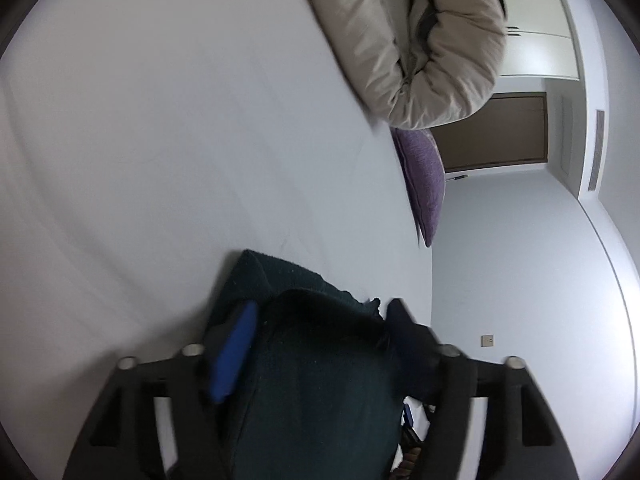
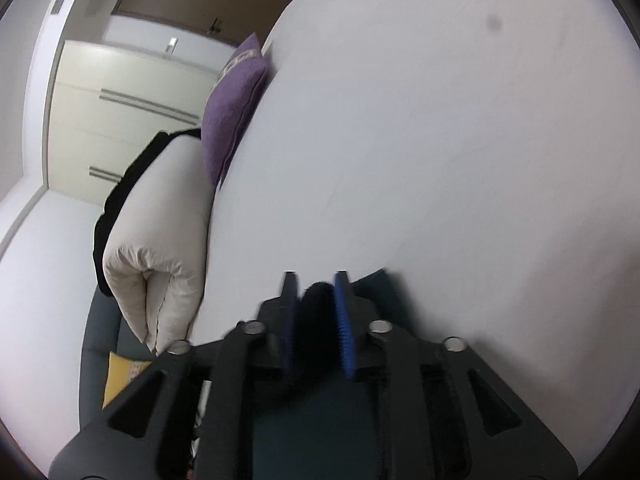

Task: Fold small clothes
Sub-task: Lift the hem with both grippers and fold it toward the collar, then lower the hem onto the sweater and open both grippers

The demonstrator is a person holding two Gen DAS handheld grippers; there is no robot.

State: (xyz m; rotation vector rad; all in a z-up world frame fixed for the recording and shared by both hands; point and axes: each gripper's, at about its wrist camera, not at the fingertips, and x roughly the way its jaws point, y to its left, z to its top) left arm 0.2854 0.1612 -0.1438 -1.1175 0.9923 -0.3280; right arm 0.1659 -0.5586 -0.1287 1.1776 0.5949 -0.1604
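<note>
Both claws pinch a dark teal knitted garment (image 1: pixel 316 380), left gripper (image 1: pixel 320 344) and right gripper (image 2: pixel 316 320) lifting it at six o'clock over the white bed sheet (image 1: pixel 160 140), apparently to fold

dark teal garment (image 1: pixel 320 360) bunched, lifted over bed.

Soft even daylight, no harsh shadows; motion blur throughout; strong fisheye bending, dark vignette corners; small dark smudge (image 2: pixel 494 23) on right-wrist lens.
</note>
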